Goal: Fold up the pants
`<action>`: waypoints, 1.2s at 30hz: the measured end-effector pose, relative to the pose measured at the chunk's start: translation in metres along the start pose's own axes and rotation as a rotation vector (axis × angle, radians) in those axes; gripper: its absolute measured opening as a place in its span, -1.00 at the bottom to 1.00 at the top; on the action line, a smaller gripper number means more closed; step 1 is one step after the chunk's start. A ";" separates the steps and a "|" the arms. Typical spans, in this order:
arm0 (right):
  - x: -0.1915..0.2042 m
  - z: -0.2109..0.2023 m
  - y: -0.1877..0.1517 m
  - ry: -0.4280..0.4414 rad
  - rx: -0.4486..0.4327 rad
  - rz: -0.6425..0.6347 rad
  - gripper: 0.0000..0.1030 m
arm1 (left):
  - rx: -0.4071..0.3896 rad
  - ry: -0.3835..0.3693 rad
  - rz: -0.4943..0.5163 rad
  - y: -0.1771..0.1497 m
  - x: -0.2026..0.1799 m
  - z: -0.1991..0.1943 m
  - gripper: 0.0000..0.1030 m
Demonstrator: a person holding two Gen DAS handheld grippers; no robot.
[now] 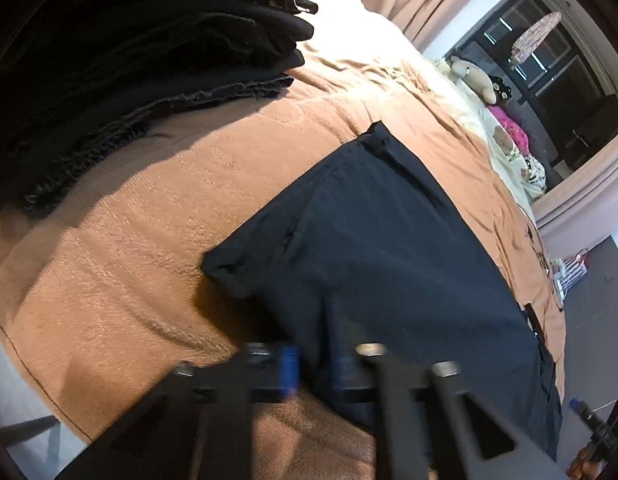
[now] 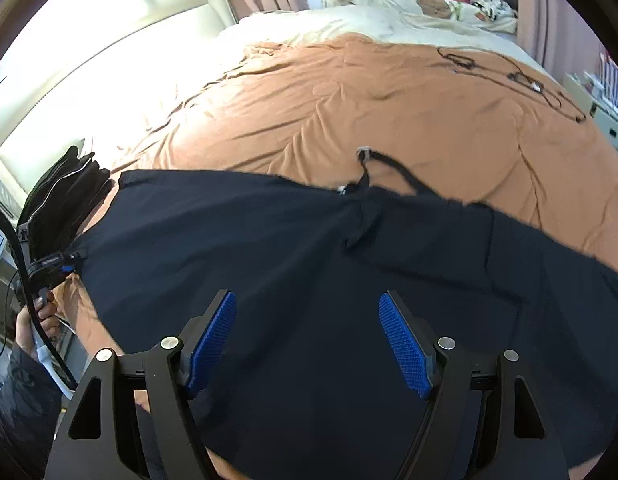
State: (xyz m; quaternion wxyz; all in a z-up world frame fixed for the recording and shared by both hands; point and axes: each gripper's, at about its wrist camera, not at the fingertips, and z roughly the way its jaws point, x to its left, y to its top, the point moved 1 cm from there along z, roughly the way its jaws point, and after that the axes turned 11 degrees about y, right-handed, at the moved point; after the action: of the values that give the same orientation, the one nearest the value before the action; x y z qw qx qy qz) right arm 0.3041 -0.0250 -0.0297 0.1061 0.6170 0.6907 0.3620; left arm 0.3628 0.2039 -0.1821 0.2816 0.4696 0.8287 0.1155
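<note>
Left tool (image 1: 317,364) clamped on dark pants (image 2: 309,248); right tool (image 2: 307,338) agape above them.

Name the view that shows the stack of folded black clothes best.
Left wrist view: the stack of folded black clothes looms large, its layered edges distinct. Right wrist view shows it small at the left edge.

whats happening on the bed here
A person is folding a pair of dark navy pants spread across the orange blanket on a bed, with a handheld gripper in each hand. The left gripper is shut on the pants' edge near a stack of folded dark clothes. The right gripper is open above the middle of the pants, with nothing between its blue pads. No fold shows yet.
</note>
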 end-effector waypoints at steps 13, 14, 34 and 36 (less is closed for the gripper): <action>0.025 0.047 -0.040 0.063 0.140 0.108 -0.48 | -0.116 -0.073 0.008 0.040 -0.029 -0.051 -0.96; 0.028 0.054 -0.044 0.070 0.159 0.113 -0.52 | -0.122 -0.078 0.013 0.043 -0.032 -0.054 -0.96; -0.038 -0.026 -0.030 0.178 -0.005 0.235 -0.64 | -0.288 -0.273 0.330 0.075 -0.202 -0.176 -0.96; -0.048 -0.041 -0.033 0.170 -0.037 0.245 -0.64 | -0.306 -0.297 0.373 0.073 -0.226 -0.189 -0.96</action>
State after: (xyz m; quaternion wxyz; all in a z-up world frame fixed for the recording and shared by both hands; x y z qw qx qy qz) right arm 0.2652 -0.0839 -0.0357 0.0135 0.6618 0.6100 0.4356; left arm 0.3968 0.0660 0.0865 0.4416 0.5776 0.6506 0.2191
